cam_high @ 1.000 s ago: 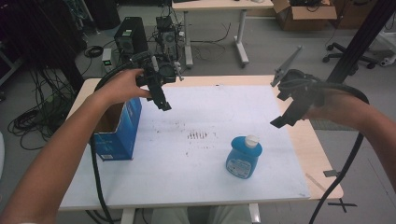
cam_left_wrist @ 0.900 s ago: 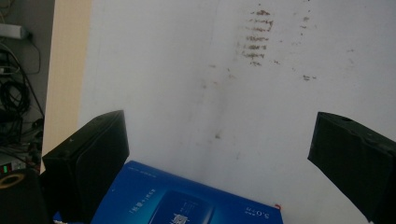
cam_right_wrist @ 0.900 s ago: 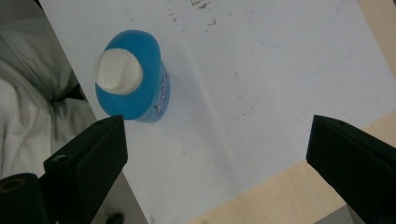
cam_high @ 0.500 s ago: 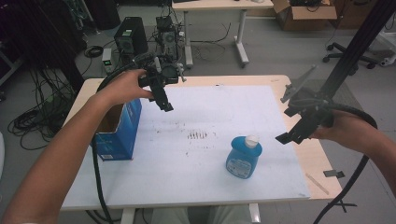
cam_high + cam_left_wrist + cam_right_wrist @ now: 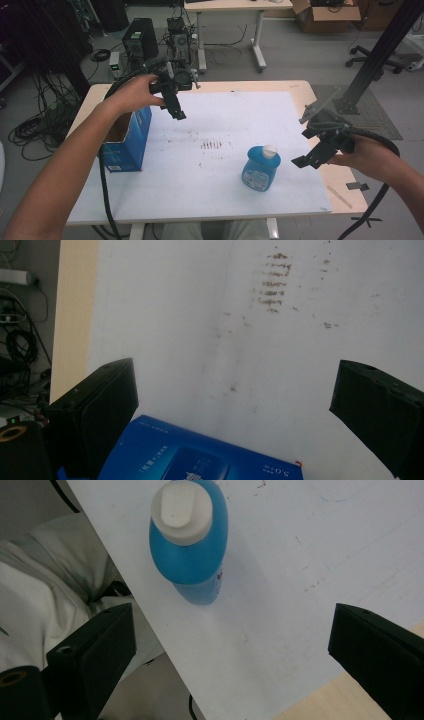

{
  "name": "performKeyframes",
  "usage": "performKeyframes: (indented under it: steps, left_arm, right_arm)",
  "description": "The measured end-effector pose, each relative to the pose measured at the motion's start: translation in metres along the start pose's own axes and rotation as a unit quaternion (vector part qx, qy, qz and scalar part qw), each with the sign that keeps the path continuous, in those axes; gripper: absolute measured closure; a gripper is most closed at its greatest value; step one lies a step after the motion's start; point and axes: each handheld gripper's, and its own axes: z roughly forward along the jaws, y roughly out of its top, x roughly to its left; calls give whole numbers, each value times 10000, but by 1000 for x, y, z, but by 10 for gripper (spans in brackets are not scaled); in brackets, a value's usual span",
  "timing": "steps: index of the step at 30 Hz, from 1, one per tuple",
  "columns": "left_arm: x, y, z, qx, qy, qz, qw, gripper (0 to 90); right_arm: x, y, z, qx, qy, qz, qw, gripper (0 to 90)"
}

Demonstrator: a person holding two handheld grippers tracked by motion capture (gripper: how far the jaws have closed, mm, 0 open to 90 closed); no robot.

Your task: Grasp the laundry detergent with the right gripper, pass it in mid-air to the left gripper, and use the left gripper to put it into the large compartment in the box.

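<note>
A: How far along can the work be judged to be?

B: Hardly begun, it would seem. The blue bottle (image 5: 261,168) is seen standing upright on the white sheet (image 5: 235,120), near the front edge of the bench (image 5: 300,90) and toward its right side; it is touched by nothing.

A: And the grippers?

B: The right gripper (image 5: 314,150) is held above the right edge, just beside the bottle, its jaws spread wide and empty. In the right gripper view the bottle's white cap (image 5: 181,511) is seen ahead, beyond the jaws, not between them. The left gripper (image 5: 176,102) is held in the air by the blue box (image 5: 125,137) at the left edge, likewise spread and holding nothing.

A: What is left, then?

B: Everything, by appearance: the bottle has yet to be closed upon and lifted, perhaps toward the open-topped box.
</note>
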Motion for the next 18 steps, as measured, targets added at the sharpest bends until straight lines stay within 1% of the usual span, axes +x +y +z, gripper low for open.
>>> performKeyframes:
  steps: [2,3,7,8,11,18]
  left_arm:
    - [0,0,0,-7,-1,4,10000,53]
    - [0,1,0,12,-10,2,10000,53]
    - [0,1,2,-13,-11,-23,10000,53]
    - [0,1,1,1,-10,3,10000,53]
    - [0,2,2,11,2,17,10000,54]
    - [-1,2,3,5,-23,20,10000,54]
  right_arm:
    - [2,-1,1,-20,6,7,10000,49]
    - [4,-2,3,-88,30,15,10000,49]
    - [7,-5,7,-177,65,38,9998,49]
    - [7,-6,8,-187,64,23,9998,49]
    - [9,-9,12,-226,73,95,9997,49]
    - [15,-13,18,-380,92,83,9992,49]
